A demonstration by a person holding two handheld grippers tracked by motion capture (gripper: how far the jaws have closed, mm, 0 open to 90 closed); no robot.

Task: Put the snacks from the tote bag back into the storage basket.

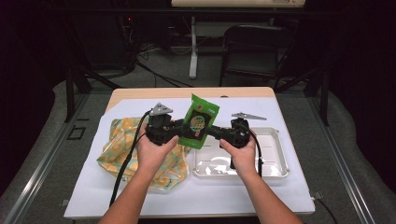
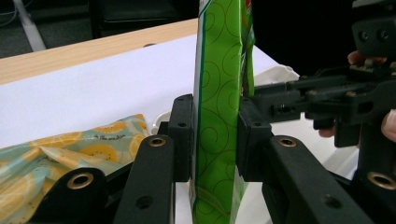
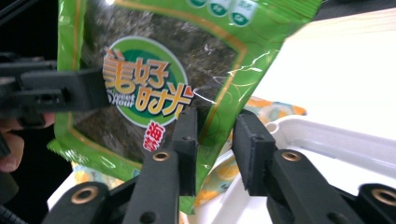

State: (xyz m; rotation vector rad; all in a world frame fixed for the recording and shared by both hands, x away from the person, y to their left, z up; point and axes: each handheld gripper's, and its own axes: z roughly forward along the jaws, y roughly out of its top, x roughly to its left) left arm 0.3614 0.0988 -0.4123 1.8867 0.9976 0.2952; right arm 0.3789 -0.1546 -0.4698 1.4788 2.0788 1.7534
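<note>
Held upright above table between both grippers: green snack pouch [image 1: 200, 120] | left gripper [image 2: 215, 135] clamped on pouch | right gripper [image 3: 215, 140] straddling pouch edge, grip unclear | white tray [image 1: 275, 161] beneath, nothing inside visible | yellow-patterned cloth bag [image 1: 116, 140] alongside.

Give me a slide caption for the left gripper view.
Left gripper clamps the green snack bag upright above the table, right gripper at its far edge.

black left gripper [image 1: 180, 131], brass-ringed screw holes, grey plates (three-cornered), trailing black cables
</note>
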